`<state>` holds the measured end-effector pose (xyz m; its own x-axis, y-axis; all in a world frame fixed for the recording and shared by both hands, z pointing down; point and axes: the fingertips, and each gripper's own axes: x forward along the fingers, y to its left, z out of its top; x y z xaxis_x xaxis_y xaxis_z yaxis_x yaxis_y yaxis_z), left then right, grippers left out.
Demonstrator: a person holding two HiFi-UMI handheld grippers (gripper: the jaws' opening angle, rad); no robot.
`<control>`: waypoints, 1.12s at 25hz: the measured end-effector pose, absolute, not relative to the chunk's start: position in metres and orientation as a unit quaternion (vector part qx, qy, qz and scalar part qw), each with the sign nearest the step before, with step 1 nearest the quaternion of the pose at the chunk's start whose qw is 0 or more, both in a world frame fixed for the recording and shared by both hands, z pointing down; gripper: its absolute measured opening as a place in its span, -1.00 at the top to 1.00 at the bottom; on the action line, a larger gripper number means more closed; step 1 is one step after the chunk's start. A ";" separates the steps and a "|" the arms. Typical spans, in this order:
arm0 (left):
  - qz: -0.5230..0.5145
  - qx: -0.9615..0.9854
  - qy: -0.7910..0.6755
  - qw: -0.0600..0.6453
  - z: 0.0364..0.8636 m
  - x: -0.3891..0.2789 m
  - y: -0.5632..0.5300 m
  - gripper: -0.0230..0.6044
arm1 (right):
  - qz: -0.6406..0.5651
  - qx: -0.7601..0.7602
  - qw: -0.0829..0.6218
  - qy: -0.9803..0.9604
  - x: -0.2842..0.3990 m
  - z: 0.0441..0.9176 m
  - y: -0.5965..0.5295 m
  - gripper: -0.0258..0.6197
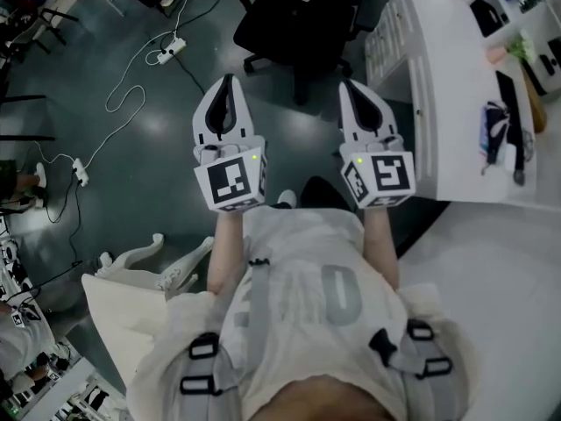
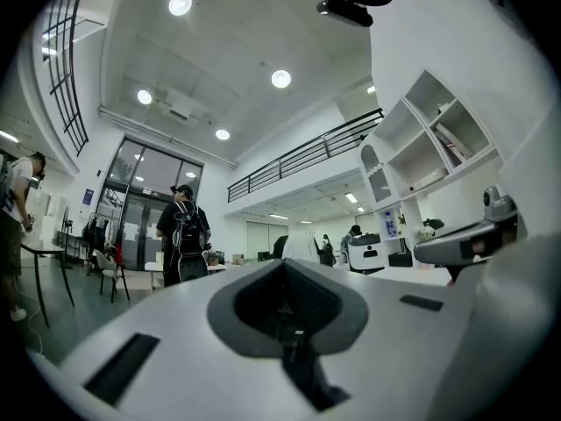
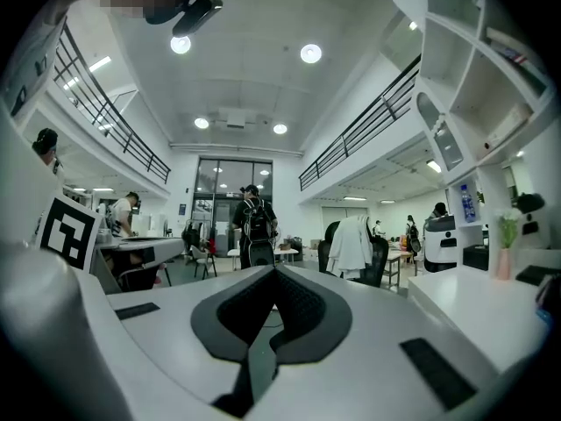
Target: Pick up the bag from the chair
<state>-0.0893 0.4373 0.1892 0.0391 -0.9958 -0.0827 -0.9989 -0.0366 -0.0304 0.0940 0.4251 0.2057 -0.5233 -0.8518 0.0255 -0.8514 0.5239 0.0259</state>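
Note:
Both grippers are held out in front of me, over the dark floor and pointing forward. My left gripper (image 1: 230, 79) (image 2: 282, 264) has its jaws together with nothing between them. My right gripper (image 1: 348, 86) (image 3: 274, 270) is likewise shut and empty. A black office chair (image 1: 298, 16) stands just beyond their tips; I see no bag on it. In the right gripper view a dark chair with a white garment (image 3: 355, 246) draped over it stands ahead. A white chair (image 1: 149, 266) with a cream cloth thing (image 1: 118, 310) is at my lower left; I cannot tell if that is the bag.
A white desk (image 1: 456, 86) with small items runs along the right. Cables and a power strip (image 1: 166, 55) lie on the floor at the upper left. A person with a backpack (image 3: 252, 226) stands farther down the room, among desks and chairs.

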 end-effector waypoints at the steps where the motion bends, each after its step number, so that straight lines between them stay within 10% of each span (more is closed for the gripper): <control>1: 0.016 -0.721 0.692 0.040 0.191 -0.097 0.434 0.91 | -0.005 0.492 0.018 -0.870 0.091 0.207 0.422 0.91; 28: 0.001 -0.729 0.682 0.054 0.202 -0.133 0.162 0.91 | 0.018 0.498 -0.021 -0.867 0.064 0.215 0.144 0.91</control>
